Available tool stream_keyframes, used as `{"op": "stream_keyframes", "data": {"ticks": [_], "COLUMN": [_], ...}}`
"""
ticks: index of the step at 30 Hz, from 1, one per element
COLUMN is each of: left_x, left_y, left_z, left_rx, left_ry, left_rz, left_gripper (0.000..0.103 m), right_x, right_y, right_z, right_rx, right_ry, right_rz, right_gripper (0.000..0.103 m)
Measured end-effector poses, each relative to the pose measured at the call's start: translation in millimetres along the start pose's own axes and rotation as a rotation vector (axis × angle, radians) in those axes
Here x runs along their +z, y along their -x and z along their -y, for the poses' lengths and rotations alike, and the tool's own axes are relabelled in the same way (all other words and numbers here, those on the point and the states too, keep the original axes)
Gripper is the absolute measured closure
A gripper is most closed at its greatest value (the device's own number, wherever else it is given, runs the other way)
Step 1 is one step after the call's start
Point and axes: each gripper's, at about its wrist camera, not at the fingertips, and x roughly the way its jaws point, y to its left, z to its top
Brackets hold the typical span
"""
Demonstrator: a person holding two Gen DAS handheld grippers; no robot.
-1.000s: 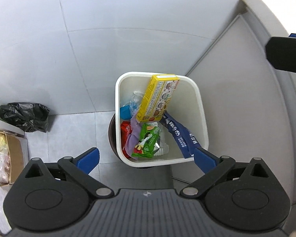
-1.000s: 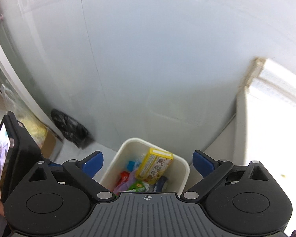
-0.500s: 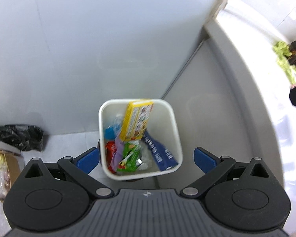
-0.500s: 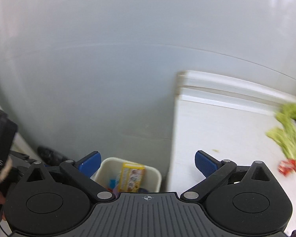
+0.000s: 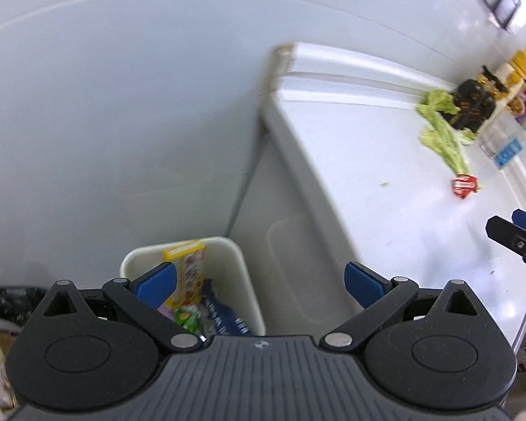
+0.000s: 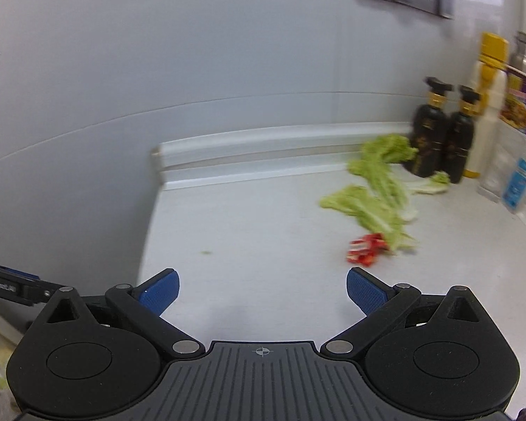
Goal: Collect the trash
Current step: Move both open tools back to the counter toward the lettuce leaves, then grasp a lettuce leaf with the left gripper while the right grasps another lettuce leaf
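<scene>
Your L gripper (image 5: 259, 282) is wide open w/ nothing held, over the white trash bin (image 5: 243, 277) beside the counter (image 6: 263, 224). Your R gripper (image 6: 263, 289) is also spread wide & empty above the counter. Red wrapper (image 6: 364, 248) lies ahead-right, touching the lettuce leaves (image 6: 378, 196).

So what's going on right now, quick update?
Both tools open, empty: left tool, right tool. Red wrapper on counter beside lettuce leaves, untouched. Bin part full. Path clear.
</scene>
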Motion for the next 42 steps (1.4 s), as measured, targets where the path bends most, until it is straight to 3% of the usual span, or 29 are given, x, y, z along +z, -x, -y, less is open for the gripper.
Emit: {"op": "stream_keyframes", "data": {"ticks": [12, 18, 27, 34, 42], "left_x": [69, 103, 142, 153, 161], "left_y": [-44, -71, -121, -150, -170], "left_z": [90, 137, 193, 220, 229], "left_rx": [-0.088, -0.162, -0.261, -0.267, -0.231], "left_ry": [-0.148, -0.232, -0.276, -0.296, -0.284], "left_rz": [0.035, 0.082, 0.108, 0.111, 0.123], "left_gripper": [0.003, 0.011, 0.026, 0.038, 0.049], "right_x": [18, 25, 33, 47, 62], "right_y": [-25, -47, -85, -116, -140], "right_z": [110, 158, 210, 229, 241], "right_rx": [-0.077, -0.053, -0.003, 0.009, 0.028], "right_ry": [-0.154, -0.230, -0.321, -0.343, -0.389], "right_rz": [0.033, 0.039, 0.053, 0.050, 0.066], "right_gripper": [0.001, 0.001, 0.001, 0.004, 0.022]}}
